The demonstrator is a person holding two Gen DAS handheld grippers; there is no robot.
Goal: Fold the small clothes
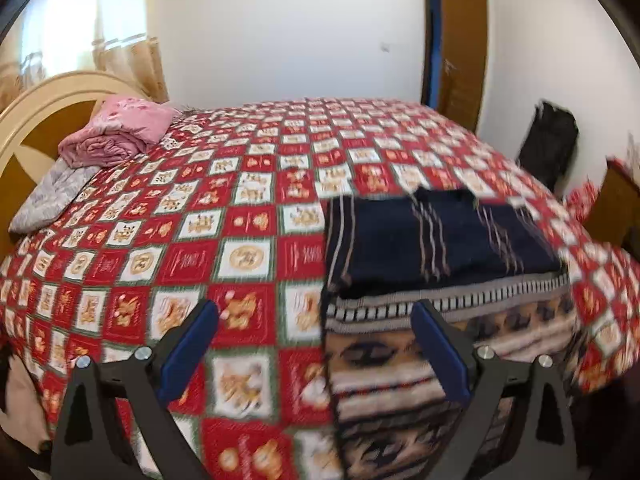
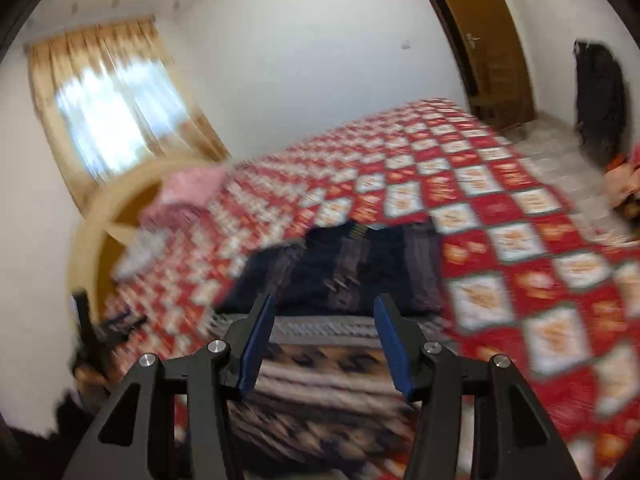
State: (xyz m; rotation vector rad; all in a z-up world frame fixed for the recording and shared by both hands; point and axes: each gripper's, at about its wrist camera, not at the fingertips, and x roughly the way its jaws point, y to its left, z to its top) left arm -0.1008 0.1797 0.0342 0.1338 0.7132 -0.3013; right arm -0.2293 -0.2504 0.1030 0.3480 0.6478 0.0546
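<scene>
Two empty tools (image 1: 316, 312) (image 2: 324, 304) above folded dark garment (image 1: 440, 236)

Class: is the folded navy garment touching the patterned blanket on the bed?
Touching. The left wrist view shows the folded navy garment resting directly on the patterned blanket, its front edge lying against the blanket's striped border with no gap.

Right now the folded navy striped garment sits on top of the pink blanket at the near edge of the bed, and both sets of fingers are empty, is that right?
Not the pink blanket; that lies far off by the headboard. The left wrist view shows the navy striped garment on a patterned beige and black cloth. The rest is right.
</scene>
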